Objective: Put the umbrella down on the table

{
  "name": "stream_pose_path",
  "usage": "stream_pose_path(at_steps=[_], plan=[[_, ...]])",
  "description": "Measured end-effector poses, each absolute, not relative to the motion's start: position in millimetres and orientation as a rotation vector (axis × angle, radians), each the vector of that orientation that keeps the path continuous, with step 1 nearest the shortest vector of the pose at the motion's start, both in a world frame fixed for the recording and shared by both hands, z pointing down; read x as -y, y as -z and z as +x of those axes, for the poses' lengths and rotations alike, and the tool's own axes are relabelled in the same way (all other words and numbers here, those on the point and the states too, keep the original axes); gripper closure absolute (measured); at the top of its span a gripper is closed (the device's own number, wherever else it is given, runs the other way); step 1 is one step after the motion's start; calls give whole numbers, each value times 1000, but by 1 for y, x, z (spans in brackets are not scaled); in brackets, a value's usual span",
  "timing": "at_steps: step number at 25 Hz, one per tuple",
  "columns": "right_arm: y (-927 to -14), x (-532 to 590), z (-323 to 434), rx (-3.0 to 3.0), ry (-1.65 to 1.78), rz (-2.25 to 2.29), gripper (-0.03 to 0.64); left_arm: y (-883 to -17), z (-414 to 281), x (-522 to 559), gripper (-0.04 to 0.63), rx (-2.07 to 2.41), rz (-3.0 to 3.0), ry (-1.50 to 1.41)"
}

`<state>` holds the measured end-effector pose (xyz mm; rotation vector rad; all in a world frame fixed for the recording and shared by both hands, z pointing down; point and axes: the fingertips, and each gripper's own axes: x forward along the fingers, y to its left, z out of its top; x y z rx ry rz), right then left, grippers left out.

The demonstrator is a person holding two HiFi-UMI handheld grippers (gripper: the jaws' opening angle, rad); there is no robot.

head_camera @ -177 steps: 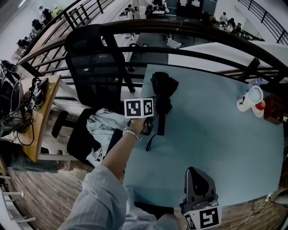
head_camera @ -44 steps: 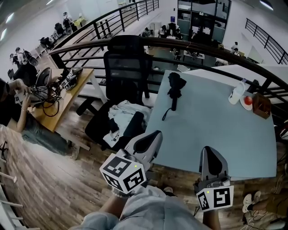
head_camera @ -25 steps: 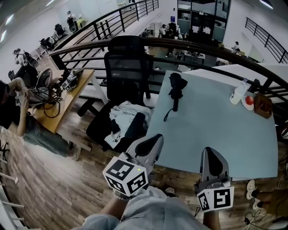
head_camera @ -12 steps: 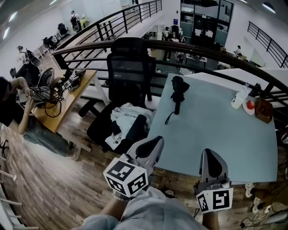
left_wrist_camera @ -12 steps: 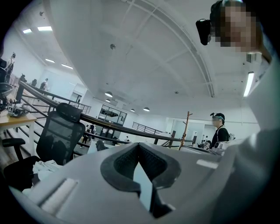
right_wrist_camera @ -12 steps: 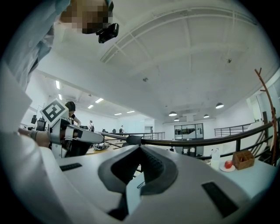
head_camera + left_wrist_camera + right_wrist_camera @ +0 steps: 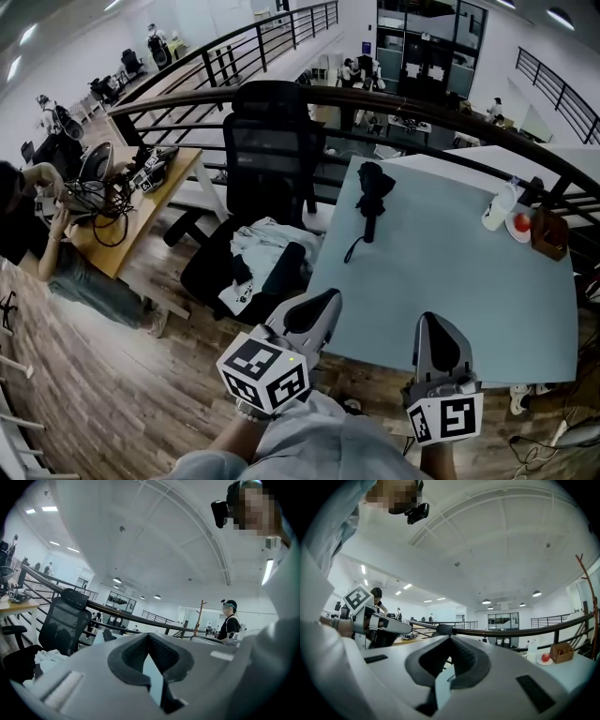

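Note:
The folded black umbrella (image 7: 371,192) lies on the light-blue table (image 7: 450,281), near its far left corner, with its strap trailing toward me. Both grippers hang in front of the table's near edge, close to my body and far from the umbrella. My left gripper (image 7: 321,302) is shut with nothing in it; in its own view the pads meet at the left gripper tip (image 7: 149,637). My right gripper (image 7: 437,326) is also shut and holds nothing, its jaws closed together in the right gripper view (image 7: 451,639).
A black office chair (image 7: 272,131) with clothes (image 7: 262,253) on its seat stands left of the table. A bottle (image 7: 497,206), a plate with a red fruit (image 7: 518,223) and a brown box (image 7: 548,232) sit at the far right. A dark railing (image 7: 281,94) runs behind.
In the earliest frame my left gripper was at the umbrella on the table; now it is back by my body, apart from it. Over the last second both grippers hardly moved.

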<state>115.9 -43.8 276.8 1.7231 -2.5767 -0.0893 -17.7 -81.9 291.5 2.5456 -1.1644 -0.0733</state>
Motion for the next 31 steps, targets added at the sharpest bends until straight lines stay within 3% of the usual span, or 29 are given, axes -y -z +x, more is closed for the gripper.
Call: stream_pose_path(at_steps=[31], plan=[[-283, 43, 111, 2562, 83, 1706, 626, -297, -17, 81, 591, 1141, 2559, 55]])
